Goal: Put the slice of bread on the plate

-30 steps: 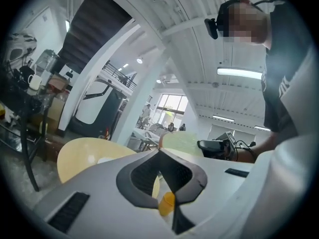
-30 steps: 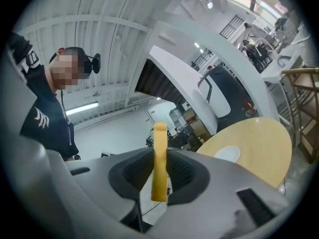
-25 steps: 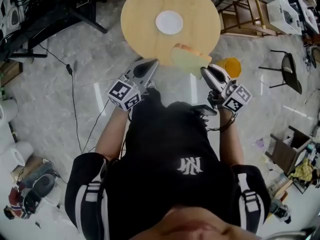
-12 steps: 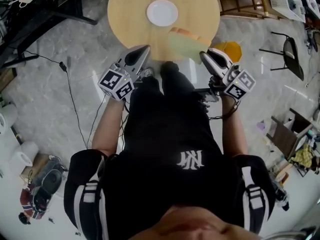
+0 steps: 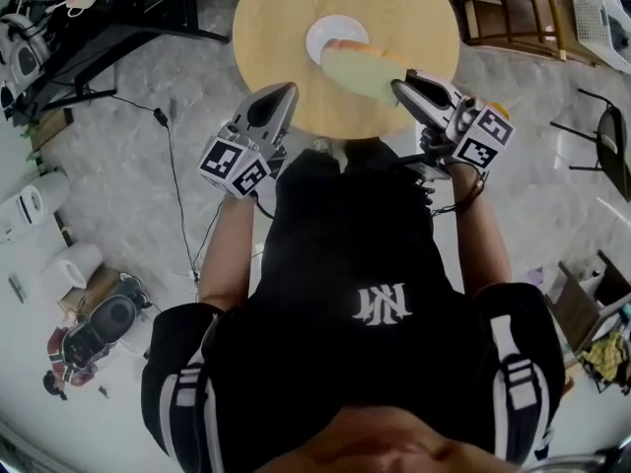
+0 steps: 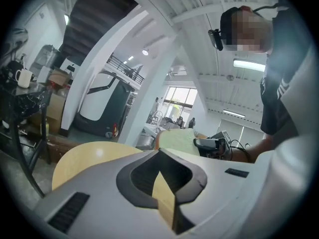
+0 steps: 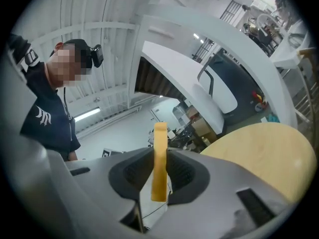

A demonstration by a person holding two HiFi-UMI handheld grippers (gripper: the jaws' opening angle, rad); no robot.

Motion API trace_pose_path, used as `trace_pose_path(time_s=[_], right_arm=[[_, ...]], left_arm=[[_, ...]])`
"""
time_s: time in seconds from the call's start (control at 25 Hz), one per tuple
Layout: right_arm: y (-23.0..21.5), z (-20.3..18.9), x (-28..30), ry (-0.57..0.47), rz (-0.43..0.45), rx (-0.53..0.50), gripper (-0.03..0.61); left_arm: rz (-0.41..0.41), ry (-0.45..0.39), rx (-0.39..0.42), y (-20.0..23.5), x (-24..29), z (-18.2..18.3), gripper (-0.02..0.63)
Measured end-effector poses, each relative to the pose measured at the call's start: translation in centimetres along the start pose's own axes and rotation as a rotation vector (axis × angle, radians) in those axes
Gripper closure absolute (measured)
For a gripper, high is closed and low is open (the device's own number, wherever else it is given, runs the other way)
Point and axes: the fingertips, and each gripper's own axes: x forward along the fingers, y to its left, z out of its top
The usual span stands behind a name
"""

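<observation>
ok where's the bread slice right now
In the head view, top centre, the slice of bread is held in the right gripper above the round table, its far end overlapping the white plate.

Round wooden worktop amid workshop clutter

The pale worktop (image 5: 281,37) stands at 12 o'clock on a grey marbled floor (image 5: 108,156). A black cable (image 5: 175,180) trails at 10 o'clock. White paper rolls (image 5: 77,261) sit at 9, a dark bag (image 5: 104,323) at 8, a wooden frame (image 5: 513,13) at 1 and a black chair (image 5: 611,151) at 3.
</observation>
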Motion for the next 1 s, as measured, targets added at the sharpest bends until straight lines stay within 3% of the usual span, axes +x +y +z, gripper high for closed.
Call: trace_pose_path(time_s=[0.2,0.36,0.48,0.72,1.0], right_arm=[[-2.7,0.1,0.6,0.021,0.063,0.065,0.499],[-5.1,-0.4,1.3,0.025,0.074,0.1,0.499],[-6.8,-1.4,3.8,0.04,0.068,0.123,0.499],[-7.5,-2.6,4.9,0.075,0.056,0.141,0.499],[-8.4,-4.2,5.1,0.105,0.04,0.157,0.499]], left_arm=[[0.087,0.012,-0.003,1.2,1.7,0.6,0.601],[0.081,0.045,0.005,1.4,3.2,0.6,0.601],[0.085,0.026,-0.056,3.9,3.2,0.4,0.601],[0.066,0.039,-0.104,5.9,4.6,-2.0,0.601],[0.039,0.061,-0.091,6.9,6.1,-4.1,0.601]])
